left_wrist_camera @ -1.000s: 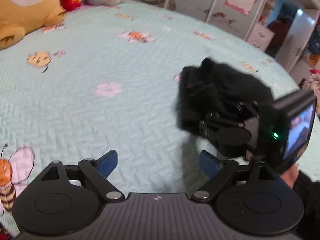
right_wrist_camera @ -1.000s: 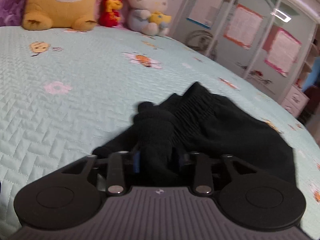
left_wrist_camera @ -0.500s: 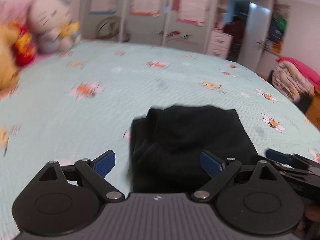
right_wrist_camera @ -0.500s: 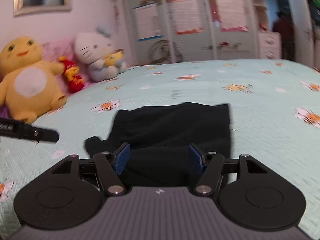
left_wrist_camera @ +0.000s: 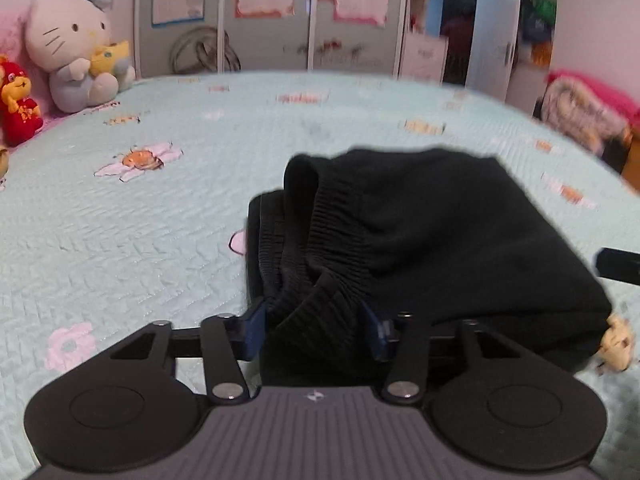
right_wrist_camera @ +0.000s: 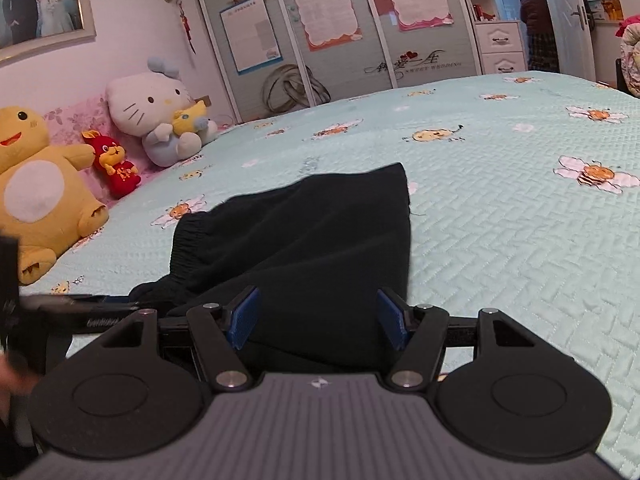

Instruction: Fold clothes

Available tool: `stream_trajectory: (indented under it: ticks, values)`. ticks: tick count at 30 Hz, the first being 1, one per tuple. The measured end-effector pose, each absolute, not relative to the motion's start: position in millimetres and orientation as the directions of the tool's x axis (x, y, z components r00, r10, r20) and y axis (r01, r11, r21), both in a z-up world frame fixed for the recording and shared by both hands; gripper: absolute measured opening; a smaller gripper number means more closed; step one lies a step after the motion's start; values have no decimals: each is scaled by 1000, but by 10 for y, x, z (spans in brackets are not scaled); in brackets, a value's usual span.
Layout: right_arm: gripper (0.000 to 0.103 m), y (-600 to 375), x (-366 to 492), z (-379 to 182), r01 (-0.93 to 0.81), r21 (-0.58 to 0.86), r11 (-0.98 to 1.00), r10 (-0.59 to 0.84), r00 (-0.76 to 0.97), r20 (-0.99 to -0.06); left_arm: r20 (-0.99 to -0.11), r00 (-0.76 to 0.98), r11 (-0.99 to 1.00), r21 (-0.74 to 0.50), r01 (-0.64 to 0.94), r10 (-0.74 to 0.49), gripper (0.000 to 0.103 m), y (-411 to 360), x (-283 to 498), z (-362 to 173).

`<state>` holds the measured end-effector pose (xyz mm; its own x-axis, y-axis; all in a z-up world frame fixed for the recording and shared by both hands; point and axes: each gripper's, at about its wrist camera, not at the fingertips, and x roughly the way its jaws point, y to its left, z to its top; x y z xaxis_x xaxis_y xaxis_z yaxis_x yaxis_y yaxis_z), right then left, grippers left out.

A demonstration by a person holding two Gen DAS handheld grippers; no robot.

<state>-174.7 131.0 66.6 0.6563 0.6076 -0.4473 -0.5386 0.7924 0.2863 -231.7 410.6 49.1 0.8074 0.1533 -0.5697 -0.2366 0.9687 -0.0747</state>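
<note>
Since the earlier frame the left gripper (left_wrist_camera: 316, 330) has been closing its fingers onto the ribbed waistband of the folded black knit garment (left_wrist_camera: 432, 232) on the pale-green quilted bed (left_wrist_camera: 120, 240), while the right gripper (right_wrist_camera: 316, 316), fingers apart, straddles the garment's opposite near edge.

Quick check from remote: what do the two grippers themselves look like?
Both look alike: the left gripper and right gripper have black linkage arms with silver pivot pins, blue ribbed pads, two round black discs, and a grey ridged body bearing a small white logo.
</note>
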Motion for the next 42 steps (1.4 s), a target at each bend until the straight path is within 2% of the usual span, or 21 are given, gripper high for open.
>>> stream_trajectory:
  ticks: [7, 12, 16, 21, 25, 27, 28, 31, 33, 34, 37, 42]
  values:
    - [65, 1725, -1565, 1028, -626, 203, 753, 646, 644, -410, -561, 815, 965, -106, -241, 142, 48, 4167, -2382, 419]
    - [65, 2277, -1161, 1178, -700, 1, 714, 618, 630, -470, -550, 825, 952, -167, -255, 125, 50, 4261, -2458, 334]
    - [66, 2575, -689, 1114, -699, -79, 711, 548, 621, -560, -538, 835, 952, -177, -249, 119, 53, 4288, -2486, 303]
    - [60, 3025, -237, 588, -700, 9, 714, 480, 480, -734, -536, 836, 948, -189, -257, 120, 60, 4323, -2505, 253]
    - [64, 3332, -306, 486, -673, -86, 735, 426, 556, -713, -539, 833, 943, -194, -269, 127, 65, 4342, -2510, 224]
    - [58, 3303, -455, 588, -655, -96, 750, 438, 599, -670, -538, 833, 943, -191, -271, 130, 65, 4331, -2523, 227]
    - [52, 3246, -560, 657, -651, -92, 753, 461, 623, -633, -537, 833, 944, -186, -271, 133, 65, 4319, -2529, 235]
    - [52, 3305, -787, 705, -704, 12, 710, 547, 540, -640, -535, 832, 947, -171, -273, 144, 65, 4287, -2538, 248]
    - [43, 3359, -933, 728, -736, 89, 671, 602, 471, -644, -536, 831, 945, -171, -277, 147, 65, 4286, -2538, 245]
    - [33, 3462, -958, 663, -748, 93, 657, 601, 446, -663, -537, 830, 944, -171, -282, 150, 65, 4289, -2535, 242]
    - [33, 3851, -864, 458, -738, 47, 673, 545, 452, -706, -538, 826, 938, -170, -303, 170, 65, 4304, -2523, 234]
    - [36, 3908, -707, 518, -665, 180, 725, 567, 428, -704, -551, 822, 929, -213, -304, 143, 65, 4371, -2530, 245]
